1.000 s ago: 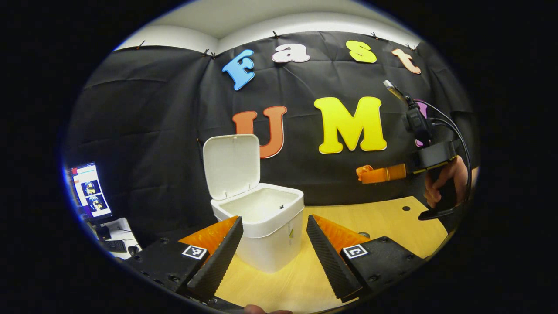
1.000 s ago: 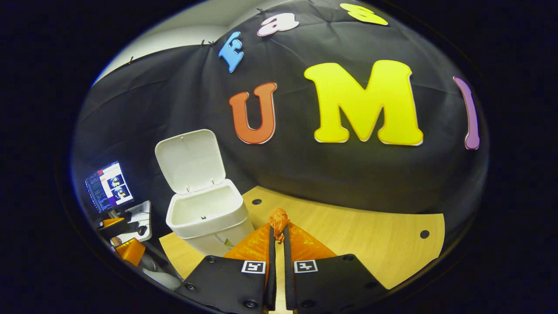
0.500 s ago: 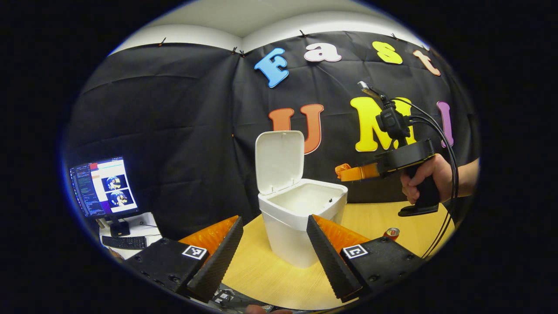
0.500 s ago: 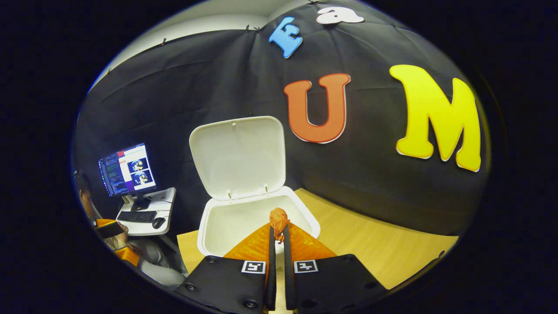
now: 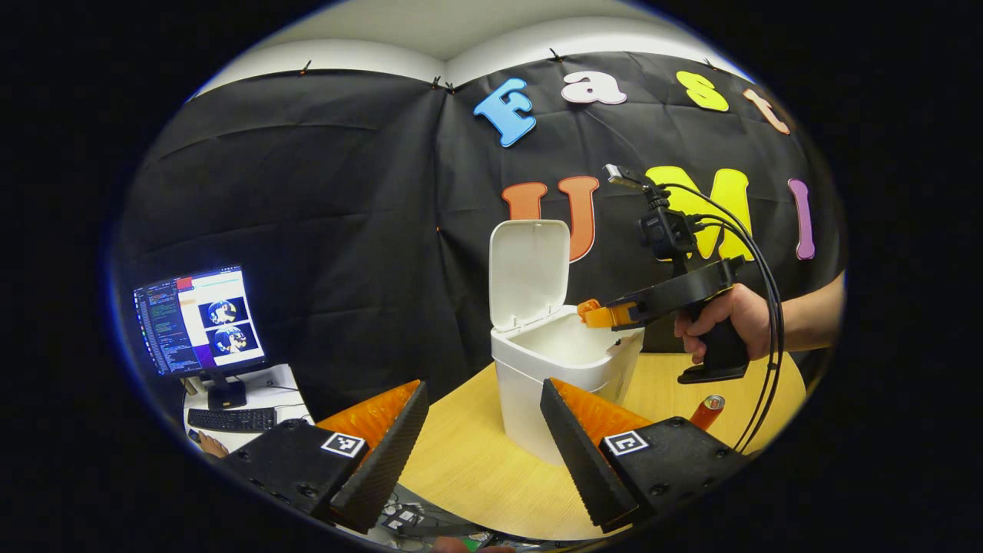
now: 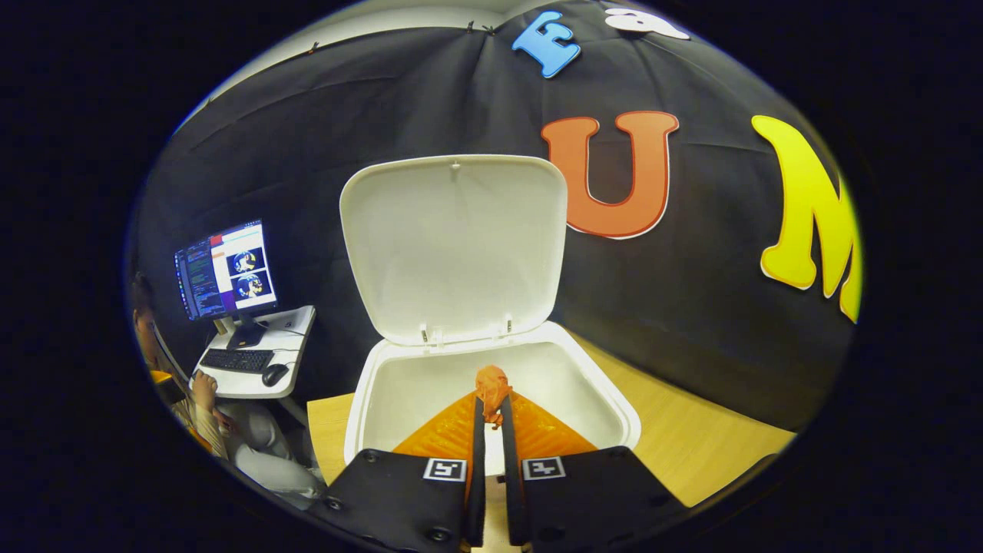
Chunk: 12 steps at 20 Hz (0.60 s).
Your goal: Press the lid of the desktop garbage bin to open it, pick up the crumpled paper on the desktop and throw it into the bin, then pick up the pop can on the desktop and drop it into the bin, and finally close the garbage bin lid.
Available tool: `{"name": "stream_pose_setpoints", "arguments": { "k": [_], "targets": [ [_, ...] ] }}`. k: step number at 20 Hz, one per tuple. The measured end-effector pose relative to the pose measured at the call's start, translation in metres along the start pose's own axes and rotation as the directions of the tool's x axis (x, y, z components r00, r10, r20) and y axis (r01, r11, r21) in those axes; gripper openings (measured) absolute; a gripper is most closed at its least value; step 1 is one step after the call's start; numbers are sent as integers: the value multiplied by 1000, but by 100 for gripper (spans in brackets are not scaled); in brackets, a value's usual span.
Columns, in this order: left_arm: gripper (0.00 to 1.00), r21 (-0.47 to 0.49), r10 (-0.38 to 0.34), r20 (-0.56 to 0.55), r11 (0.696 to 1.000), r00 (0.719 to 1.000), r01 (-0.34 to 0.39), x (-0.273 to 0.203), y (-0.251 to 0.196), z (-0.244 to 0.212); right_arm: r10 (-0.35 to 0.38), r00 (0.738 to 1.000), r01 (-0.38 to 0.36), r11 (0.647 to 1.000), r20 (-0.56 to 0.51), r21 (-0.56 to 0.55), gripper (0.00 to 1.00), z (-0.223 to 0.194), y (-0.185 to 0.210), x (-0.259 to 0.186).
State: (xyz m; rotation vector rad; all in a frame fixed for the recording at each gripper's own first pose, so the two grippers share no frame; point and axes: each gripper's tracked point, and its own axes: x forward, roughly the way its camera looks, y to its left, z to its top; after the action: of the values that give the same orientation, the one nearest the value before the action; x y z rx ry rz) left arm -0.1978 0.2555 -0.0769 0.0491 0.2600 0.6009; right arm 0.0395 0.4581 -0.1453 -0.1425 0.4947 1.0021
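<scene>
The right gripper (image 6: 491,407) is clenched on the crumpled paper (image 6: 491,386) above the open bin (image 6: 614,407); next it must let go. The left gripper (image 5: 484,438) waits released; the can (image 5: 706,411) lies far right.

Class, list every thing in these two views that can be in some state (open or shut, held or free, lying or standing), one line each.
Bin lid: open, standing upright.
Garbage bin: open, on the table.
Crumpled paper: pinched at the fingertips, over the bin's opening.
Right gripper: shut on the crumpled paper.
Left gripper: open, holding nothing.
Pop can: free, on the table.
Monitor: switched on.
</scene>
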Motion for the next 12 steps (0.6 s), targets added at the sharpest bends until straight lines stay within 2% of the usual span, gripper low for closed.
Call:
{"name": "stream_pose_setpoints", "arguments": {
  "k": [5, 6, 7, 8, 10, 11, 12],
  "targets": [
    [96, -7, -32, 10, 999, 999, 32, 4, -9, 1, -25, 1000, 25, 999, 1, 21, 31, -2, -7, 2],
    [97, -13, -43, 16, 999, 999, 43, 6, -12, 1, -21, 1000, 21, 999, 3, 26, 46, -2, -7, 1],
    [97, -18, -51, 16, 999, 999, 51, 8, -13, 0, -30, 1000, 30, 999, 2, 21, 51, -4, -10, 1],
    [97, -21, -58, 13, 998, 998, 58, 9, -16, -1, -36, 999, 36, 999, 1, 21, 55, -4, -13, -1],
    [97, -31, -95, 22, 995, 995, 95, 12, -27, 0, -37, 999, 36, 998, 21, 41, 55, 2, -13, -12],
    [97, -37, -126, 30, 991, 992, 127, 13, -36, 2, -38, 999, 37, 999, 33, 39, 65, 5, -14, -18],
    [97, -39, -152, 35, 987, 988, 153, 15, -42, 3, -50, 998, 49, 998, 46, 26, 63, 6, -19, -25]
  ]
}}
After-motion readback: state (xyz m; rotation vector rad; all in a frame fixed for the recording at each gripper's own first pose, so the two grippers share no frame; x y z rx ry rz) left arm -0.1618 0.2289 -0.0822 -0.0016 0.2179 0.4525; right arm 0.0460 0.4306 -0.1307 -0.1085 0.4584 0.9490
